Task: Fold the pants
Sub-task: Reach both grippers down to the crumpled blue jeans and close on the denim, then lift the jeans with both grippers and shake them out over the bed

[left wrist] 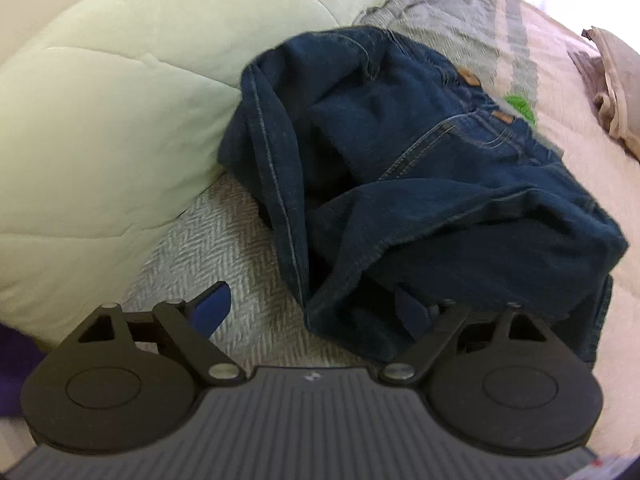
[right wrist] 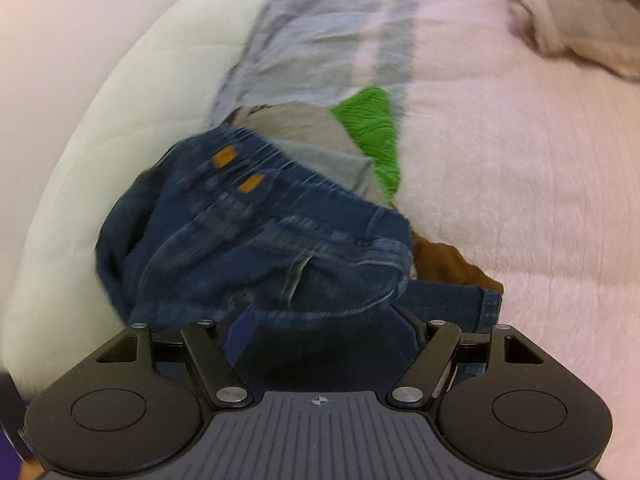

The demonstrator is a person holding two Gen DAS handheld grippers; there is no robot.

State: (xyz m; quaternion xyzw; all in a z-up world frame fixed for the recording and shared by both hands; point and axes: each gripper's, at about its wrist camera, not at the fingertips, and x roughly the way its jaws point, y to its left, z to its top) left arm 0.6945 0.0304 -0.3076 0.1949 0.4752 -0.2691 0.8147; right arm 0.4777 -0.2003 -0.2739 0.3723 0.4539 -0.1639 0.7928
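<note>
Two grippers, left gripper [left wrist: 316,312] and right gripper [right wrist: 320,330], stand spread over crumpled dark blue denim pants [left wrist: 420,184] heaped mid-frame beside the pale green quilted comforter [left wrist: 100,100]. Folding seems unstarted; next, grasp and spread flat.

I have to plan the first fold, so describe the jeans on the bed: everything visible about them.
The jeans are dark blue denim with lighter contrast stitching, a gathered elastic waistband and two tan patches near it. They lie unfolded in a crumpled heap on the bed cover, one side against the pale green quilt. In the right wrist view they overlap grey, green and brown garments. Both grippers, left gripper and right gripper, are open at the near edge.
</note>
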